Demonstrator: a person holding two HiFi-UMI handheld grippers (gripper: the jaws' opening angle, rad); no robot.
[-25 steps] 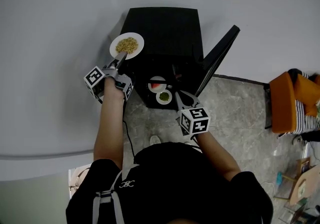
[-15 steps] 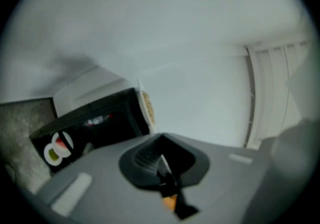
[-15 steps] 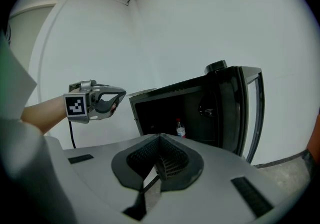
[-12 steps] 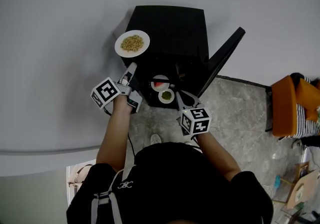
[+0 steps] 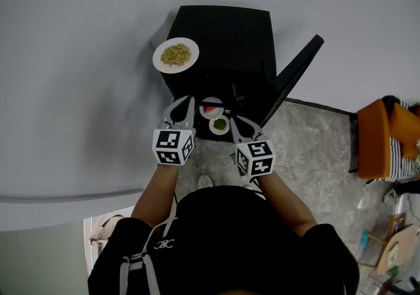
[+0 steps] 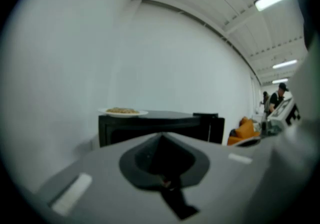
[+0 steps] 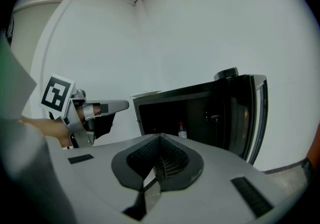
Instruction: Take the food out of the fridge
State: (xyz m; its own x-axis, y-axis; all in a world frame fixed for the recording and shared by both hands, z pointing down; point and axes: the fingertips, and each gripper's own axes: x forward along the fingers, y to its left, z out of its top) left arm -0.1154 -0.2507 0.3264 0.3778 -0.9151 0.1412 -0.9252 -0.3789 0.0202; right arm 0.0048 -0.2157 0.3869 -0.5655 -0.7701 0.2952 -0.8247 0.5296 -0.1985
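1. A black fridge [image 5: 226,37] stands on the grey, stone-patterned floor [image 5: 315,149], with its door open to the right.
2. The fridge's flat top serves as a worktop. A white plate [image 5: 176,55] of yellowish, grain-like food lies at its left edge.
3. In the fridge's open front are two small dishes, close together: a red-filled dish [image 5: 209,109] and a green-filled dish [image 5: 218,124]. Which shelf bears them cannot be told.
4. Inside the fridge, a small red-capped bottle [image 7: 182,129] stands upright.
5. Well apart from the fridge, an orange seat [image 5: 371,135] rests on the floor at the right.
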